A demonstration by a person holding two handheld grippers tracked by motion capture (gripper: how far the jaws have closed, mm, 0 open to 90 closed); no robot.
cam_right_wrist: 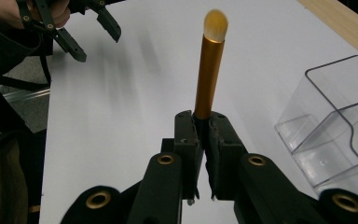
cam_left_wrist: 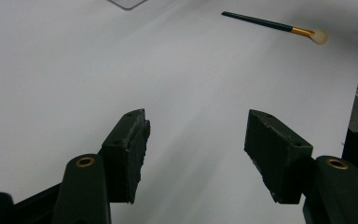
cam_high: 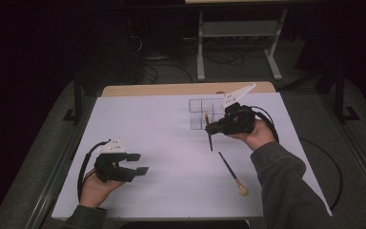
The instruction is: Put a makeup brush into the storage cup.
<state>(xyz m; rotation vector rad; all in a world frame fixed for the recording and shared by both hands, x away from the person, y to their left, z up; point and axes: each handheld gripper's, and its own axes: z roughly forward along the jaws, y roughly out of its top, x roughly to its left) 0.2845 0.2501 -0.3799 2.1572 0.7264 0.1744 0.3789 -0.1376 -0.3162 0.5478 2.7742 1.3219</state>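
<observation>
My right gripper (cam_high: 209, 128) (cam_right_wrist: 205, 126) is shut on a makeup brush (cam_high: 210, 142) (cam_right_wrist: 209, 74) with a gold ferrule and pale bristles. It holds the brush above the white table cover, just in front of a clear plastic organizer (cam_high: 204, 110) (cam_right_wrist: 335, 126). The dark handle hangs below the jaws in the high view. A second brush (cam_high: 229, 171) (cam_left_wrist: 270, 22), thin and dark with a pale head, lies flat on the cover near my right forearm. My left gripper (cam_high: 140, 163) (cam_left_wrist: 198, 149) hovers low at the near left, open, with nothing between its pads.
A white cover (cam_high: 171, 138) spans the tabletop, whose wooden edge (cam_high: 171, 89) shows at the back. Beyond the table lie dark floor, cables and a metal stand (cam_high: 238, 43). The left gripper (cam_right_wrist: 93, 32) shows far off in the right gripper view.
</observation>
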